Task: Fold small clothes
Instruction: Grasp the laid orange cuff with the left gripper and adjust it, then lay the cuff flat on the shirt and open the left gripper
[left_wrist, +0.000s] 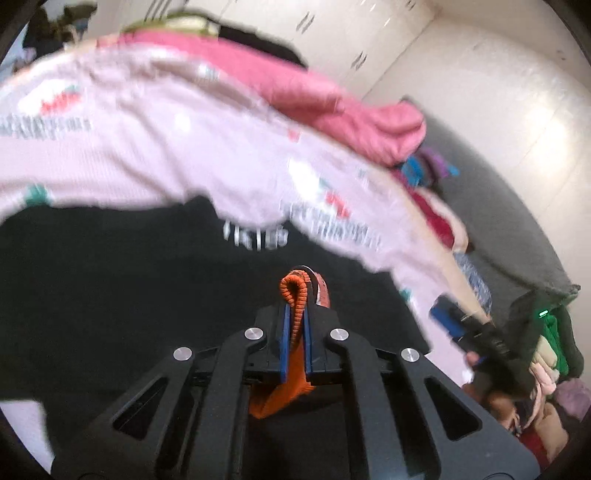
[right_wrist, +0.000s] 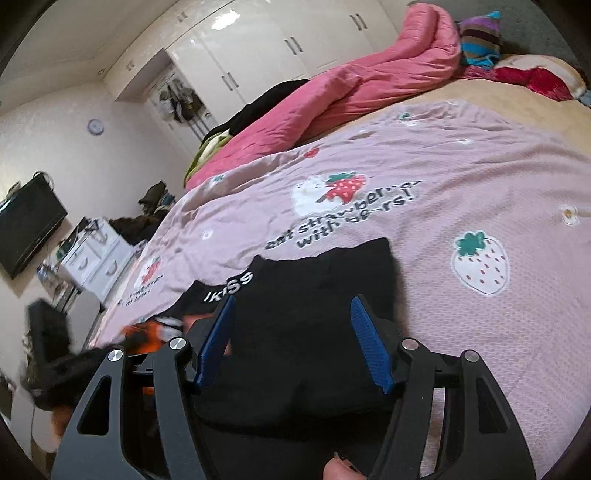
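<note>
Left wrist view: left tool (left_wrist: 295, 317) clenched on a small orange ribbed knit garment (left_wrist: 295, 295), held above a black garment with white lettering (left_wrist: 147, 277) on the pink strawberry-print bedsheet (left_wrist: 147, 147).

Right wrist view: right tool (right_wrist: 295, 339) released, blue pads (right_wrist: 369, 343) apart over the black garment (right_wrist: 314, 332), nothing gripped; bedsheet (right_wrist: 461, 166) beneath.

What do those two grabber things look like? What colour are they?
Both are black with flat, cut-out arms joined by round silver bolts. The left gripper and the right gripper each end in two fingers lined with ridged blue pads. In the left view the right one shows a small green light. No cables or sleeves can be seen.
</note>
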